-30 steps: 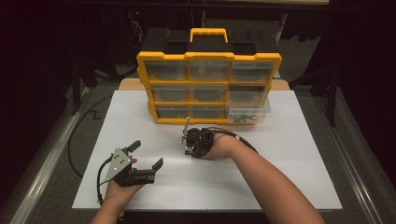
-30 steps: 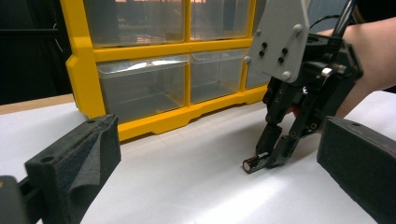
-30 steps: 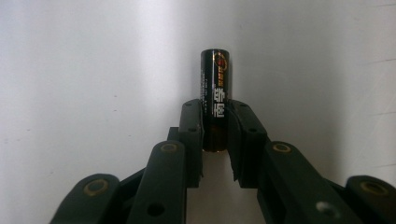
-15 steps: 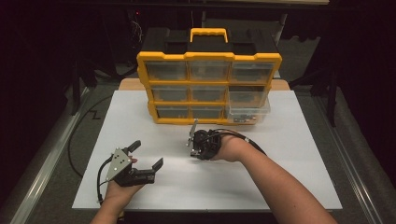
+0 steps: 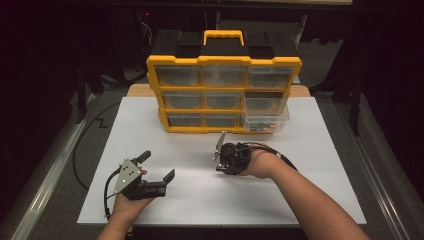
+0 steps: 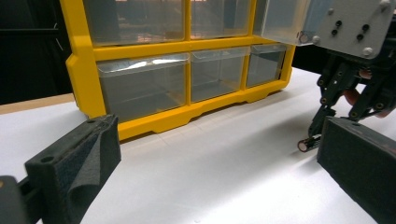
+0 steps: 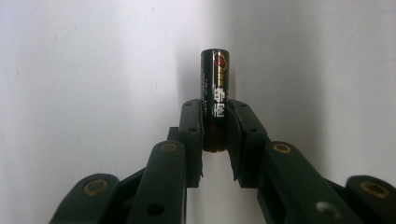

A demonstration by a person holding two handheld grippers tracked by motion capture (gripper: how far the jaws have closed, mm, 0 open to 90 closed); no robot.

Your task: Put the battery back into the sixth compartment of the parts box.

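While the left tongs [image 5: 156,176] sit spread and empty on the white worktop [image 5: 310,190], the right tongs [image 7: 215,135] pinch a black battery [image 7: 215,95] just above it. Looks like the carry step; next it probably needs lifting to the pulled-out drawer [image 5: 266,121] of the yellow organizer [image 5: 224,61].

Dim, dark-edged room; the white table [image 5: 310,190] is softly lit from above, with faint shadows.

My high view looks forward and down over the tabletop [image 5: 320,165] toward the yellow organizer [image 5: 223,95]. My left gripper view sits low, close to that organizer [image 6: 154,70]. My right gripper view looks closely down its jaws at white tabletop [image 7: 70,93].
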